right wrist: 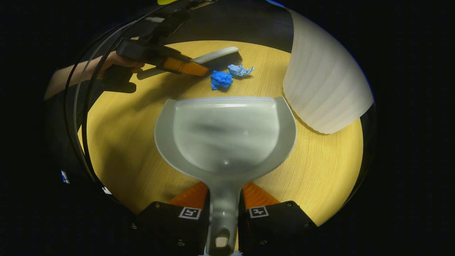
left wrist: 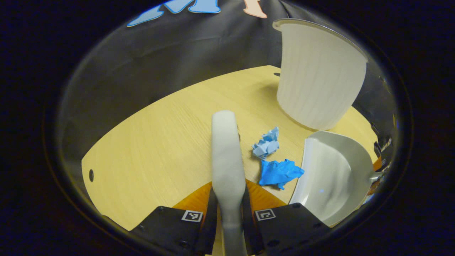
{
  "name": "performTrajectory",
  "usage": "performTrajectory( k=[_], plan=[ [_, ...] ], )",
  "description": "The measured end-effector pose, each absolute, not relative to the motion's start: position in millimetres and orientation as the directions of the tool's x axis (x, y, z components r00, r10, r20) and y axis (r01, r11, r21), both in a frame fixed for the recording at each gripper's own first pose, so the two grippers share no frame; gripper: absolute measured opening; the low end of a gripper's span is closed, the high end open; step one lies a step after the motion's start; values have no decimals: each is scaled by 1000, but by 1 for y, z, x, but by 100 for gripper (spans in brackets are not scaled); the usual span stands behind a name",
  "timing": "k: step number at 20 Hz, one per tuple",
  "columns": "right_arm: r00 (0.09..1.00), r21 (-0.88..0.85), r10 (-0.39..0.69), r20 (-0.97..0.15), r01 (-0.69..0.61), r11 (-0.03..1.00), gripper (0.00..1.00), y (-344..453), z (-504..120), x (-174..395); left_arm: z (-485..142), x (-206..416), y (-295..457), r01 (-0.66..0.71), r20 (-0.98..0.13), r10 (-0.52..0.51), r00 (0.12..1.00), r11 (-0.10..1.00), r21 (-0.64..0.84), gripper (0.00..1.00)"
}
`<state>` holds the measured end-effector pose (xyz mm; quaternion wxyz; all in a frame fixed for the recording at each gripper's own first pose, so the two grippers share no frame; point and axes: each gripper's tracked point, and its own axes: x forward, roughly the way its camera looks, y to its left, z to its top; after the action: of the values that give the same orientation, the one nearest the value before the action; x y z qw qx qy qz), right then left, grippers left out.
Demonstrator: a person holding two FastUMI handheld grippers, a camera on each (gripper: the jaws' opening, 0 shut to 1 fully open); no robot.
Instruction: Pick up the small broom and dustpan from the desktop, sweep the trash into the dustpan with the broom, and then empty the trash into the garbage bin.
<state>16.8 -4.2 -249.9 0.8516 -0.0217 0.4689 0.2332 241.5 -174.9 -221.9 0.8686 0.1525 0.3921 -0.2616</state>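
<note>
I hold the broom (left wrist: 227,156) in my left gripper (left wrist: 229,213), both fingers pinching its handle so the head reaches forward over the bench (left wrist: 149,142); from the right gripper view the broom lies low and nearly flat, just behind the trash, which is where it needs to be to push toward me. My right gripper (right wrist: 224,213) is clamped on the handle of the dustpan (right wrist: 224,135), fingers pressing it from either side; the pan faces away from me with its front lip toward the trash, low at the bench, though I cannot tell whether the lip touches the wood.

The trash is two crumpled pieces: a dark blue wad (left wrist: 279,172) and a pale blue wad (left wrist: 267,144), lying beside each other between broom and dustpan; the dark one is near the pan's lip, the pale one a little farther off. Neither is in the pan yet, so I judge the sweeping step is in hand and not done.

The bin (left wrist: 316,81), white and ribbed, stands on the bench just beside the dustpan, close enough that emptying should need only a short lift and tilt. The broom sits on one side of the wads and the pan on the other, so one stroke could carry both in; the risk I see is the light paper skidding past the pan's edge or riding over the lip if it is raised.
</note>
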Motion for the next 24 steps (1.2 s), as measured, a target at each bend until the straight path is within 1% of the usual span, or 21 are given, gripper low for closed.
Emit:
performTrajectory(
  k=[4, 5, 6, 7, 10, 11, 12, 15, 16, 18, 19, 20, 21, 24],
  plan=[
    [452, 184, 380, -807, -419, 889, 35, 0, -245, 19, -227, 231, -196, 653, -783, -394, 482, 757, 22, 40],
    [453, 184, 381, -806, -419, 889, 34, 4, -240, 21, -226, 226, -200, 672, -787, -409, 461, 741, 8, 42],
    [455, 182, 380, -805, -420, 889, 34, 8, -233, 24, -224, 222, -206, 695, -791, -428, 438, 719, -4, 40],
    [456, 180, 379, -805, -421, 889, 34, 12, -226, 26, -222, 218, -211, 719, -792, -447, 417, 695, -13, 39],
    [460, 183, 381, -802, -418, 890, 34, 22, -202, 32, -209, 216, -221, 769, -784, -482, 391, 640, -10, 41],
    [461, 183, 381, -801, -417, 890, 34, 26, -195, 35, -208, 212, -224, 777, -781, -493, 383, 629, -16, 39],
    [463, 183, 380, -801, -415, 891, 34, 33, -187, 38, -199, 214, -224, 781, -779, -504, 371, 623, -31, 37],
    [469, 183, 378, -798, -410, 894, 34, 52, -152, 54, -186, 200, -220, 791, -776, -531, 340, 608, -69, 37],
    [471, 184, 378, -797, -407, 895, 34, 59, -137, 59, -183, 193, -217, 793, -781, -534, 324, 604, -83, 41],
    [478, 185, 377, -793, -401, 897, 34, 66, -101, 67, -187, 177, -213, 799, -797, -531, 289, 592, -106, 37],
    [480, 185, 375, -793, -397, 899, 34, 72, -84, 74, -192, 170, -215, 804, -795, -535, 286, 586, -105, 41],
    [484, 187, 375, -791, -393, 900, 34, 69, -73, 81, -190, 167, -217, 809, -790, -541, 288, 579, -102, 40],
    [487, 187, 374, -789, -390, 902, 34, 73, -61, 88, -189, 163, -220, 810, -787, -546, 286, 577, -107, 41],
    [498, 185, 368, -785, -379, 907, 34, 82, -29, 110, -185, 159, -222, 784, -781, -553, 291, 606, -137, 37]
  ],
)
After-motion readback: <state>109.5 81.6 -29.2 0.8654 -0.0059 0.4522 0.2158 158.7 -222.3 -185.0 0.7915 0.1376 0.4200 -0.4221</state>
